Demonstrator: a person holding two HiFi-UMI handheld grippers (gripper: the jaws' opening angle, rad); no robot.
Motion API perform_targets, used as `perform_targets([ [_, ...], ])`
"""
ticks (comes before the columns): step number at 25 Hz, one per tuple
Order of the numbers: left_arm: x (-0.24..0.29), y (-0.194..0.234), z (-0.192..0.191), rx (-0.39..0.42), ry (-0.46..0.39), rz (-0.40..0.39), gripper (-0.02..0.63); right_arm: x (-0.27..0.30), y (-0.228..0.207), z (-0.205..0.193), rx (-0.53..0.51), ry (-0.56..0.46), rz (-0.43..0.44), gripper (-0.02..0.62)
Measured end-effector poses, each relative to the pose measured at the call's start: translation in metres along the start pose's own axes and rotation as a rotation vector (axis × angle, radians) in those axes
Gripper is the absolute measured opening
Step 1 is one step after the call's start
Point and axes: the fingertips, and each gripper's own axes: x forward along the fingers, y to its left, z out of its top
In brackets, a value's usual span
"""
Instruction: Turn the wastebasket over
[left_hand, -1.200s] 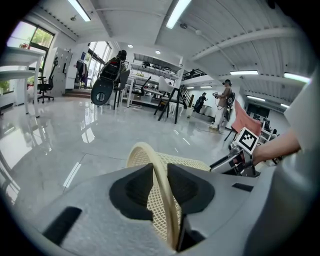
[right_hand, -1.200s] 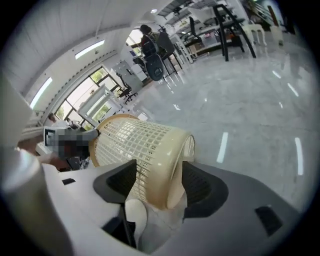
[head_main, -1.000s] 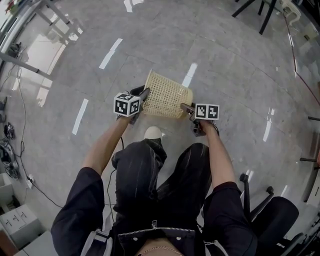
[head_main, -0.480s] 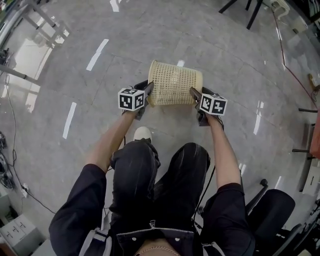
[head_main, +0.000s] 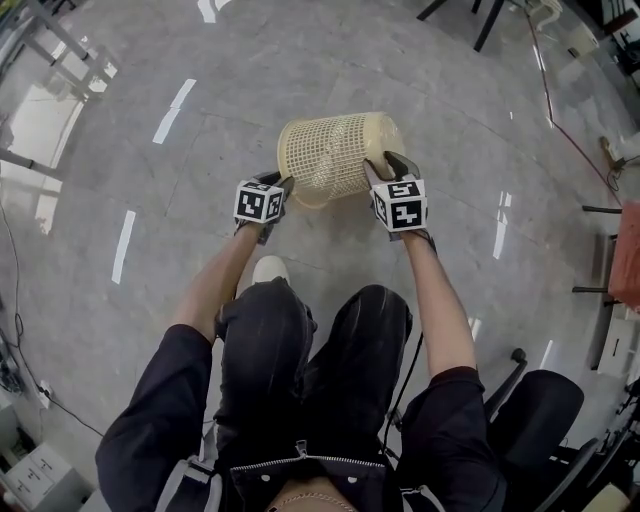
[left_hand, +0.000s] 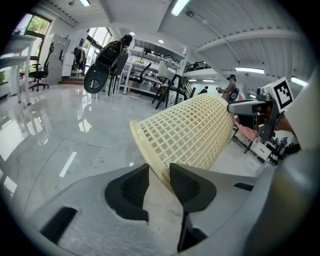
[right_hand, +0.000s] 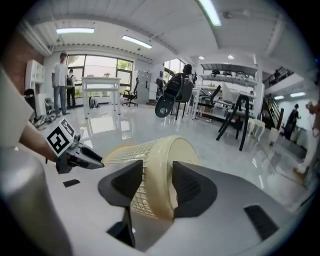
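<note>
Left gripper (head_main: 284, 184): jaws just opened a bit, wastebasket (head_main: 335, 152) rim loose between them. Right gripper (head_main: 386, 166): jaws just closed in, clamped on its base. Wastebasket lies sideways between both, beyond the knees.

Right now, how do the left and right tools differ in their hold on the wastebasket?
The left tool straddles the wastebasket at its open rim, jaws just opening, one pad clear; the right tool takes its base end, jaws just closing onto it. Both have it between their jaws.
</note>
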Motion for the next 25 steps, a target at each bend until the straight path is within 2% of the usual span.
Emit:
perform_targets([
  [5,-0.013,0.023,-0.020,0.044,0.042,0.039,0.132,0.015,0.027,0.021,-0.118,-0.037,0.010,0.190],
  [11,-0.044,0.061,-0.031,0.005,0.003,0.112,0.132,0.033,0.078,0.040,-0.296,-0.062,0.063,0.184],
  [18,-0.062,0.075,-0.045,-0.037,0.001,0.125,0.132,0.054,0.134,0.032,-0.561,-0.059,0.075,0.183],
  [20,-0.065,0.074,-0.048,-0.052,0.001,0.119,0.132,0.063,0.144,0.015,-0.584,-0.010,0.089,0.174],
  [22,-0.068,0.072,-0.050,-0.061,-0.001,0.115,0.132,0.071,0.147,-0.001,-0.557,0.032,0.089,0.147],
  [25,-0.073,0.074,-0.049,-0.063,-0.012,0.110,0.132,0.077,0.144,-0.004,-0.525,0.034,0.057,0.146],
])
